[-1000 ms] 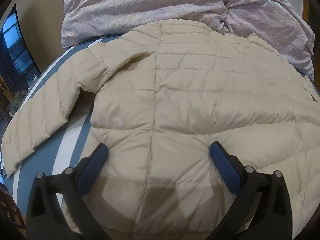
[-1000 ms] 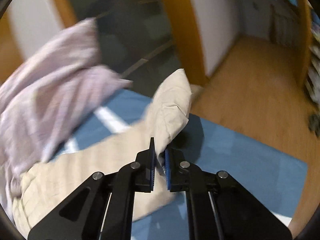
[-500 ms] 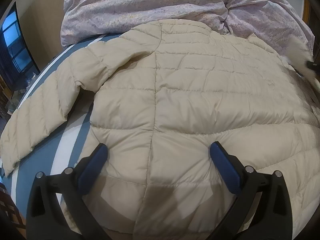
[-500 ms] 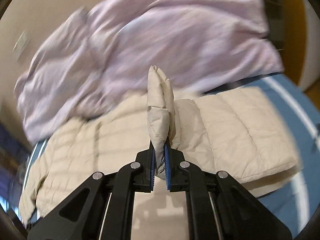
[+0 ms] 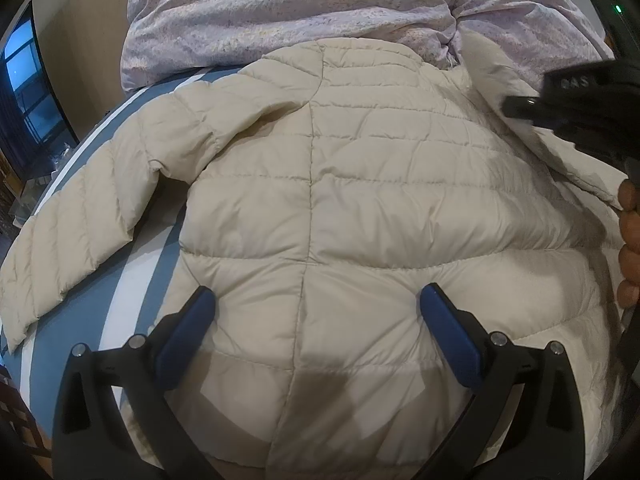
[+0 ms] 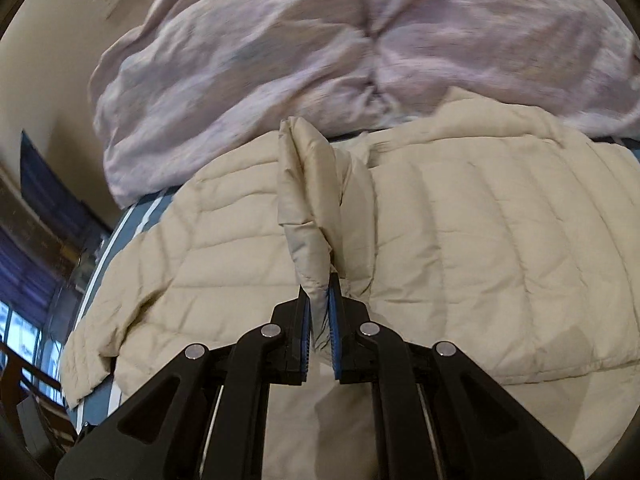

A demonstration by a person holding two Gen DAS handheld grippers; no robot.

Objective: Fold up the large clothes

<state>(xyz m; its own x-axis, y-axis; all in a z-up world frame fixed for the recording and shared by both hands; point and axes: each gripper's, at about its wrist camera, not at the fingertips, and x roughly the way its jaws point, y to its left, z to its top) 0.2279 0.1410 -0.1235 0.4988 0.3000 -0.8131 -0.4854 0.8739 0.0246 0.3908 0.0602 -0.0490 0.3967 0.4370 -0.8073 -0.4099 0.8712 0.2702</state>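
A cream quilted puffer jacket (image 5: pixel 320 200) lies back-up on a blue bed with white stripes (image 5: pixel 88 316). Its left sleeve (image 5: pixel 80 232) stretches out to the left. My left gripper (image 5: pixel 316 308) is open and empty, hovering over the jacket's lower back. My right gripper (image 6: pixel 319 312) is shut on the cuff of the right sleeve (image 6: pixel 308 208) and holds it above the jacket's back (image 6: pixel 480 260). The right gripper also shows at the right edge of the left wrist view (image 5: pixel 580 100).
A crumpled lilac duvet (image 5: pixel 320 12) is piled at the head of the bed, touching the jacket's collar; it also shows in the right wrist view (image 6: pixel 320 48). A dark window (image 5: pixel 28 92) and a beige wall are to the left. The bed edge runs along the left.
My right gripper has swung the sleeve from out beyond the bed's right side in over the jacket's back and has come into the left wrist view. The left gripper has stayed put.
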